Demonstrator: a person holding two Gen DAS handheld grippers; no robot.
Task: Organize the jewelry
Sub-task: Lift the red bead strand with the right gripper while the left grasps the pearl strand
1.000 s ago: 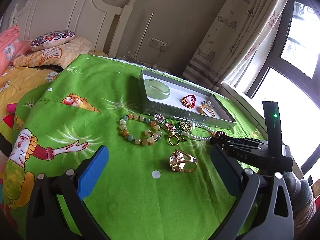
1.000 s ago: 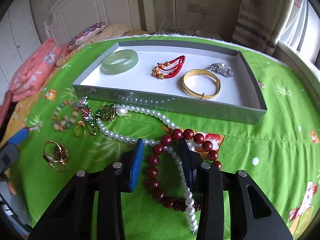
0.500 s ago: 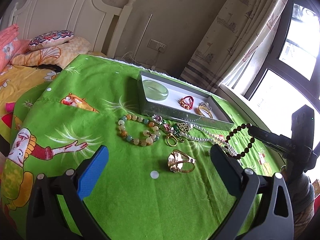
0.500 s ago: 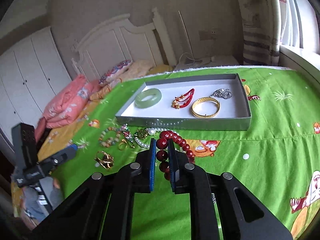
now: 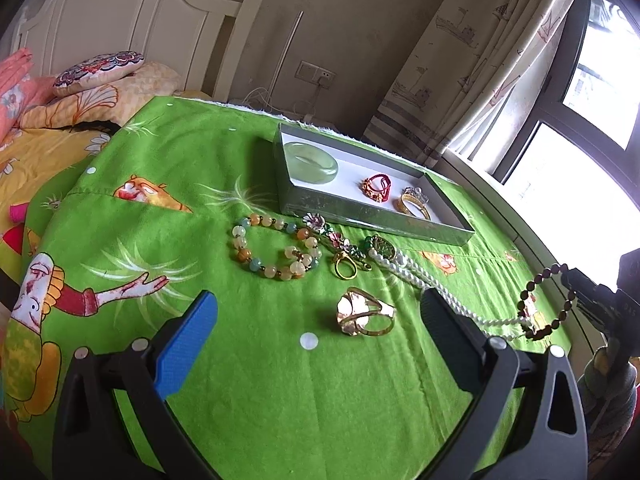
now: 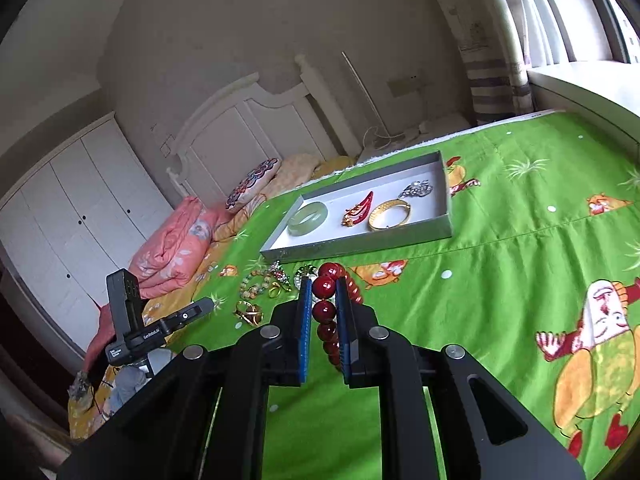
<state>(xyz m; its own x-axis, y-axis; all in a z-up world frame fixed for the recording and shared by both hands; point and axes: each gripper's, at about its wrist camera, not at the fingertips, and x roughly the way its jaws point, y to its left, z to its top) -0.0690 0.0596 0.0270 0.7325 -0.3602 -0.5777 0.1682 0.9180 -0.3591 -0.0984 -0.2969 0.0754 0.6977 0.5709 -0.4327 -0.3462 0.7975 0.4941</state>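
Lifted red bead bracelet [image 6: 325,300] between right gripper [image 6: 322,312] pads

Green cartoon-print blanket [image 5: 248,380] covers bed. White headboard [image 5: 120,20] at back w/ round patterned cushion [image 5: 98,68] on a yellow floral pillow [image 5: 120,96]. Folded pink quilt [image 6: 176,248] by white wardrobe [image 6: 72,208]. Curtain [image 5: 460,60] beside window [image 5: 592,80]. Wall socket [image 5: 316,75].

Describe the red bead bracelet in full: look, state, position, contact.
The red bead bracelet is a loop of large, glossy dark-red round beads. It is clamped between the blue pads of the right hand-held gripper and hangs lifted off the green cloth, touching nothing else. In the left wrist view it dangles at far right.
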